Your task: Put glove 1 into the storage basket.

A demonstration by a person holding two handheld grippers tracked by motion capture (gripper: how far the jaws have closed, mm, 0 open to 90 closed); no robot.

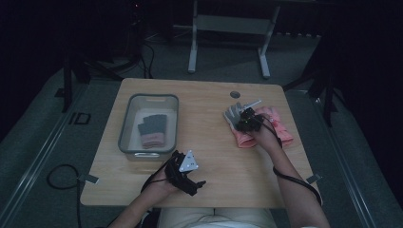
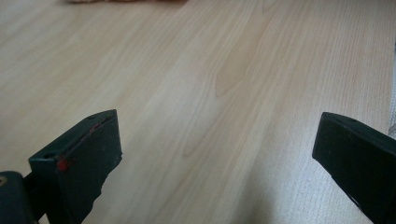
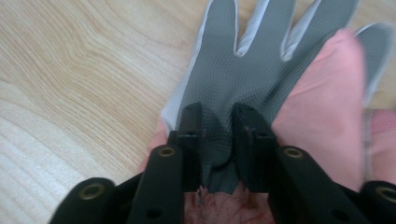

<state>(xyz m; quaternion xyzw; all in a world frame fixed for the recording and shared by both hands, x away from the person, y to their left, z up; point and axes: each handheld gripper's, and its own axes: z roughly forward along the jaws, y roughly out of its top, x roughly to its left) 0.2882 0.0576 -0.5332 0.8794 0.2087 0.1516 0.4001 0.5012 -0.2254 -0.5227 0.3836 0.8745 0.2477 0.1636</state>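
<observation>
Grey, dimpled fabric is bunched between the jaws of the right hand-held gripper (image 3: 217, 135), which has pinched the palm of a grey work glove (image 3: 247, 60) into a raised fold – the jaws stand close together with the cloth pressed between them. That glove lies toward the right edge of the desk (image 1: 209, 118), partly on top of a pink glove (image 1: 280, 128), its fingers pointing toward the far edge. In the high view the right hand-held gripper (image 1: 244, 118) sits directly over the pair.

By the look of it the glove is light and limp: it will fold and drape rather than keep its shape, and its textured palm should give the pads good friction. A pinch of one layer near the palm or cuff seems the safest hold – too deep a bite could catch the pink glove below and drag it along.

The left hand-held gripper (image 1: 190, 178) rests near the front edge of the desk, its jaws wide apart with nothing but bare wood between them. A clear plastic bin (image 1: 124, 128) toward the left side already holds another grey and pink glove pair (image 1: 153, 129)
</observation>
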